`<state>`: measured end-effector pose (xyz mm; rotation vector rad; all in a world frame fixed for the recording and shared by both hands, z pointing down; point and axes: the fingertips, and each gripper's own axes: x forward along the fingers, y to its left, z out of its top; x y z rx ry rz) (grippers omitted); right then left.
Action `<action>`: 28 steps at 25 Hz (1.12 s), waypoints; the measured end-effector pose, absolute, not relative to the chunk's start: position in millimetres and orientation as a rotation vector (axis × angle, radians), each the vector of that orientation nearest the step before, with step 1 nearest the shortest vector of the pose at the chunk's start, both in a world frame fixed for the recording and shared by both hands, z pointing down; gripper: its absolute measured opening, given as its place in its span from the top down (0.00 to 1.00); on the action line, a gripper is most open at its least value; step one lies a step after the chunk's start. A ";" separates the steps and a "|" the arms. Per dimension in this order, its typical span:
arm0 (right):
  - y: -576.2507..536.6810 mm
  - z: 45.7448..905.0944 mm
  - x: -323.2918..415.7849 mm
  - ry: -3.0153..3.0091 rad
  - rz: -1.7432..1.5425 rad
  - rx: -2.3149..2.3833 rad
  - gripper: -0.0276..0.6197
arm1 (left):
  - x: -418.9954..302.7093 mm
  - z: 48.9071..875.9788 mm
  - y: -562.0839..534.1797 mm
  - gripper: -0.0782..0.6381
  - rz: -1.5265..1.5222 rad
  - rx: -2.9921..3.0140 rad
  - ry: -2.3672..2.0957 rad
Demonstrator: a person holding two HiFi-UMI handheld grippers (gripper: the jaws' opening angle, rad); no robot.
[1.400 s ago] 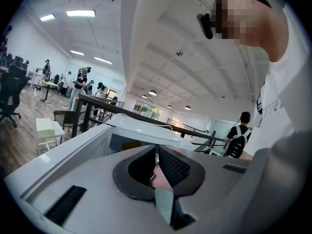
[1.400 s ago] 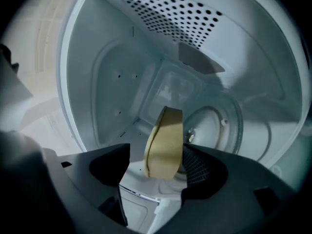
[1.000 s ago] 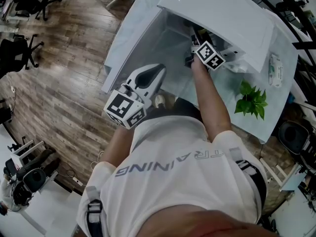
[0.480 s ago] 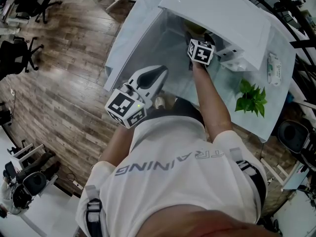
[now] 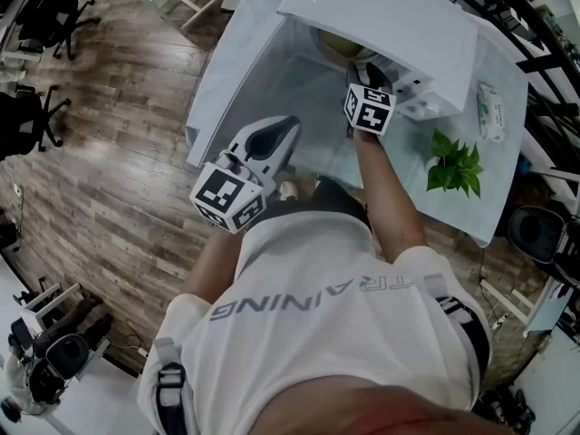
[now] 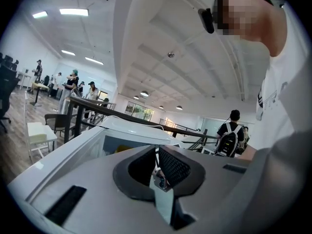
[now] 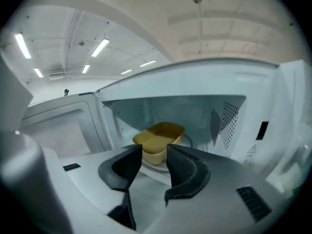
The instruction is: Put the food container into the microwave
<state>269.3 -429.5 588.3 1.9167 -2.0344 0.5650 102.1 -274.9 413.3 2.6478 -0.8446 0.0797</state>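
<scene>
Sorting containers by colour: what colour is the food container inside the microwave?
Yellow food container; the right gripper view shows it best.

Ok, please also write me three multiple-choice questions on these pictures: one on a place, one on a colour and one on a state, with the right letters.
1. Where is the food container in relation to the microwave?
A. On top of it
B. Inside it
C. Under it

2. What colour is the food container?
A. Yellow
B. Red
C. Blue

3. In what state is the microwave's door?
A. Shut
B. Open
C. Taken off

Right letters:
1 B: the right gripper view shows the container sitting in the cavity.
2 A: its walls and rim are plainly yellow.
3 B: the door is swung out to the left in the right gripper view, so the cavity is exposed.
</scene>
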 end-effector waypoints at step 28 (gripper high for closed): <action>-243.8 388.5 254.4 -2.323 0.192 1.977 0.92 | 80.8 371.1 -245.4 0.82 -0.042 2.811 -0.866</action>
